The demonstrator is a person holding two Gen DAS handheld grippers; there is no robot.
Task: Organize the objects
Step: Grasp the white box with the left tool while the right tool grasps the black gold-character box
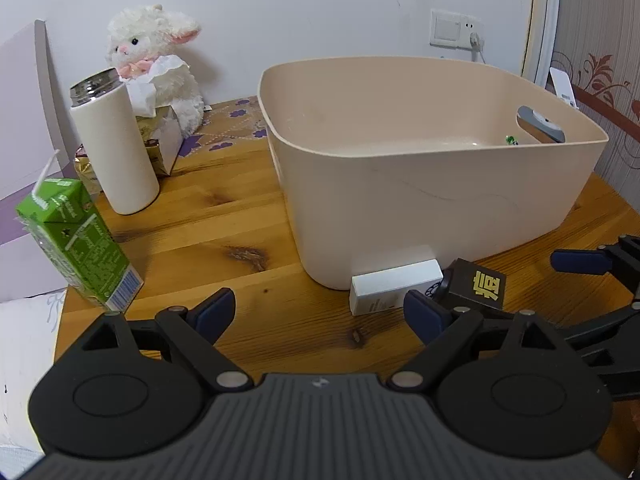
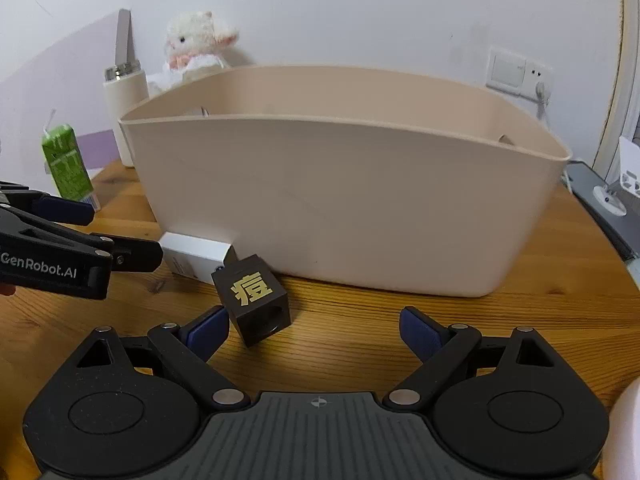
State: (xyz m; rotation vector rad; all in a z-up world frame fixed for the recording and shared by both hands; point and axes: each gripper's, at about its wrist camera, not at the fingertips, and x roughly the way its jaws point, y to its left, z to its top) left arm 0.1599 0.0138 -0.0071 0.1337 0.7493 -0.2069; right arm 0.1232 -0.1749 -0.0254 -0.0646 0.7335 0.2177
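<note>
A beige plastic bin point(image 1: 420, 184) stands on the wooden table point(image 1: 224, 240); it also fills the right wrist view point(image 2: 340, 200). A small white box point(image 1: 394, 286) and a black box with a gold character point(image 1: 478, 284) lie against its near wall, also seen in the right wrist view as white box point(image 2: 196, 258) and black box point(image 2: 254, 302). My left gripper point(image 1: 318, 316) is open and empty, just short of the white box. My right gripper point(image 2: 314, 334) is open and empty, its left finger beside the black box.
A green drink carton point(image 1: 76, 240) with a straw, a white bottle point(image 1: 114, 148), a tissue box point(image 1: 160, 140) and a white plush lamb point(image 1: 156, 60) stand at the left. A small green item point(image 1: 511, 140) lies inside the bin. A wall socket point(image 1: 456, 28) is behind.
</note>
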